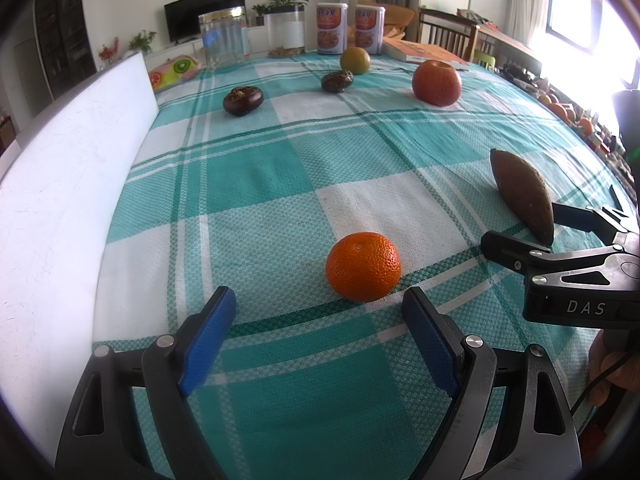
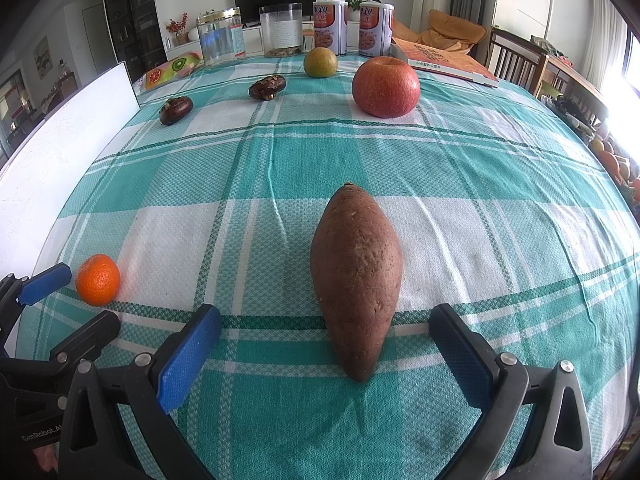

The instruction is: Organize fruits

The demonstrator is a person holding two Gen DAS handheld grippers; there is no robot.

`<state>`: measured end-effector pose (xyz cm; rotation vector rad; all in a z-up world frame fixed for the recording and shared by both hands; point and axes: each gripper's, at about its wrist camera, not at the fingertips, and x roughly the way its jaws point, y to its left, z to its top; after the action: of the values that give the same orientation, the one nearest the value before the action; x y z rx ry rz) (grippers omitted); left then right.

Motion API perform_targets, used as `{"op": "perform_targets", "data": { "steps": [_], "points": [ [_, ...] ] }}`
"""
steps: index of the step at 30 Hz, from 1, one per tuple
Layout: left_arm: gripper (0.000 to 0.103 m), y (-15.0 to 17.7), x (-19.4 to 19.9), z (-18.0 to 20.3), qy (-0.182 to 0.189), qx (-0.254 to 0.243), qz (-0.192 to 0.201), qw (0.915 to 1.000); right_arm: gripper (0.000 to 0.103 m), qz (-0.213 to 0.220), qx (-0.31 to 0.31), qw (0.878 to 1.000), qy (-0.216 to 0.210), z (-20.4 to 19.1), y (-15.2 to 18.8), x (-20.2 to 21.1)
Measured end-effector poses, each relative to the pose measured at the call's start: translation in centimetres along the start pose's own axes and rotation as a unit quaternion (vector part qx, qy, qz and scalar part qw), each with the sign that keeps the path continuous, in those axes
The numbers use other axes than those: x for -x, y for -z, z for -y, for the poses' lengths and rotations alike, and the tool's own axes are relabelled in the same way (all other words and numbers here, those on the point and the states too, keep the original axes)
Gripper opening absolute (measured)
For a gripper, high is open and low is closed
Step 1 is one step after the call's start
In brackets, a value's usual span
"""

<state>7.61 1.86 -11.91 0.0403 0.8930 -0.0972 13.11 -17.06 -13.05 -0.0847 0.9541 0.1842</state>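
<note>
A small orange (image 1: pixel 363 266) lies on the green checked tablecloth just ahead of my open left gripper (image 1: pixel 320 304); it also shows in the right wrist view (image 2: pixel 97 279). A brown sweet potato (image 2: pixel 356 276) lies lengthwise with its near tip between the jaws of my open right gripper (image 2: pixel 326 328); neither finger touches it. It shows in the left wrist view (image 1: pixel 524 194) too, with the right gripper (image 1: pixel 532 228) around its end. Farther back lie a red apple (image 2: pixel 386 86), a yellow-green fruit (image 2: pixel 320 62) and two dark brown fruits (image 2: pixel 176 110) (image 2: pixel 267 87).
A white board (image 1: pixel 60 184) stands along the table's left edge. At the back stand two clear jars (image 2: pixel 220 36) (image 2: pixel 281 30), two printed cans (image 2: pixel 330 28) (image 2: pixel 375 29), a book (image 2: pixel 444 60) and a fruit-print pouch (image 2: pixel 172 68). Wooden chairs (image 2: pixel 516 62) stand at the right.
</note>
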Motion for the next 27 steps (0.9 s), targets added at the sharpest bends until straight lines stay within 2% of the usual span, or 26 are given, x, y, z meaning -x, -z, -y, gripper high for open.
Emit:
{"op": "perform_targets", "data": {
  "steps": [11, 18, 20, 23, 24, 26, 27],
  "points": [
    [0.087, 0.0, 0.0, -0.1, 0.003, 0.002, -0.001, 1.0000, 0.103, 0.000, 0.000, 1.000, 0.000, -0.1, 0.0, 0.0],
    [0.087, -0.6, 0.1, -0.6, 0.041, -0.017, -0.042, 0.9981, 0.103, 0.005, -0.004, 1.000, -0.001, 0.2, 0.1, 0.1],
    [0.085, -0.6, 0.3, -0.3, 0.053, -0.021, -0.044, 0.9974, 0.103, 0.009, -0.009, 1.000, -0.006, 0.3, 0.1, 0.3],
    [0.084, -0.8, 0.5, 0.8, 0.050, -0.045, -0.035, 0.9971, 0.103, 0.007, -0.012, 1.000, -0.008, 0.4, 0.2, 0.3],
    [0.079, -0.8, 0.5, 1.1, 0.049, -0.052, -0.031, 0.9970, 0.103, 0.007, -0.011, 1.000, -0.008, 0.4, 0.2, 0.3],
    [0.042, -1.0, 0.3, 1.6, 0.055, -0.060, -0.037, 0.9960, 0.103, 0.007, -0.011, 1.000, -0.007, 0.3, 0.2, 0.3],
    [0.042, -1.1, 0.2, 1.7, 0.056, -0.060, -0.038, 0.9959, 0.103, 0.008, -0.011, 1.000, -0.007, 0.3, 0.2, 0.3]
  ]
}}
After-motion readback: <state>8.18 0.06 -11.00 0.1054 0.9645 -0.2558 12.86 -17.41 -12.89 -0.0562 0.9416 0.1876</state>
